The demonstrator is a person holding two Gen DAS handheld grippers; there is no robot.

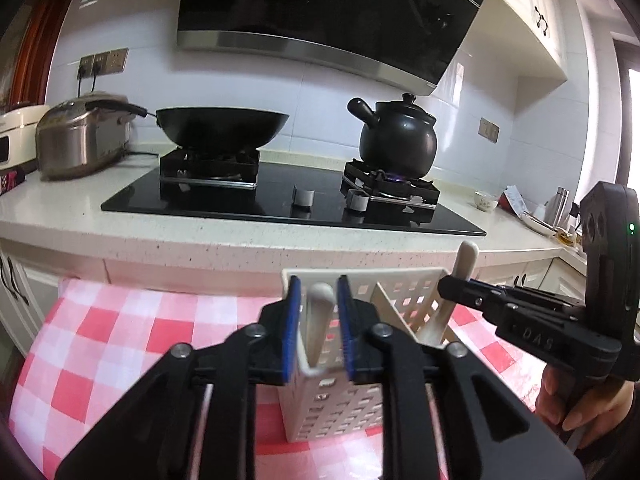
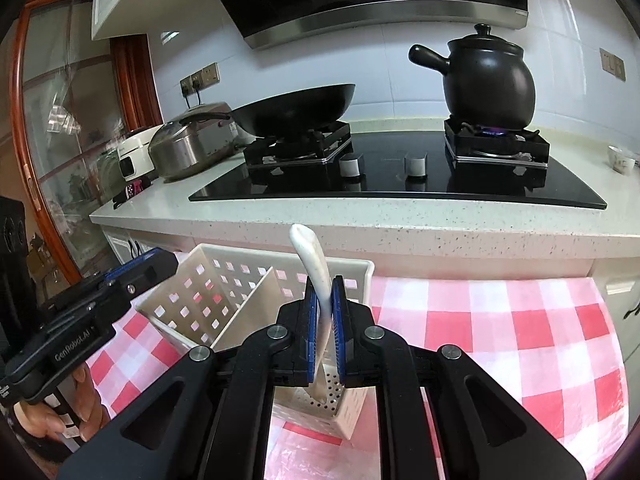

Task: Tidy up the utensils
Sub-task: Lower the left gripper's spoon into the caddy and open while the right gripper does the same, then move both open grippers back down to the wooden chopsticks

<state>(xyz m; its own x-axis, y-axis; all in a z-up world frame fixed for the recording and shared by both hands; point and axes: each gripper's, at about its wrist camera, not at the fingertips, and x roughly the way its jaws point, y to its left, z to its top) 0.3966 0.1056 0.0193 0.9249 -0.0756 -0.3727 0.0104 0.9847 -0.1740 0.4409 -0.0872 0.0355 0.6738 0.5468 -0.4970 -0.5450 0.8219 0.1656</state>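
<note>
1. Two white spoons, both standing handle-up in one cream slotted basket [image 1: 400,274], one on each side of its divider [image 2: 248,300]. Sorted by compartment, presumably so they do not knock together.
2. Left spoon [image 1: 320,300]: leans in its compartment with the bowl down inside. It seems to be resting on its own weight.
3. Left gripper [image 1: 319,292]: its blue pads stand on either side of the left spoon's handle with a slight gap on each side, so it is released and not gripping. Judged: this spoon is delivered.
4. Right spoon [image 2: 308,248]: its handle curves up above the basket rim and its lower end is over the perforated floor of its compartment. Whether it touches the floor cannot be told.
5. Right gripper [image 2: 324,292]: clenched on the right spoon's handle about halfway up, the pads looking pressed against it. The grip keeps the spoon upright on the way in.
6. Basket position: on a red and white checked cloth [image 2: 500,340], just below the worktop edge.
7. Hazard noted: black pot [image 2: 488,76] over a lit burner, well apart from the work.
</note>
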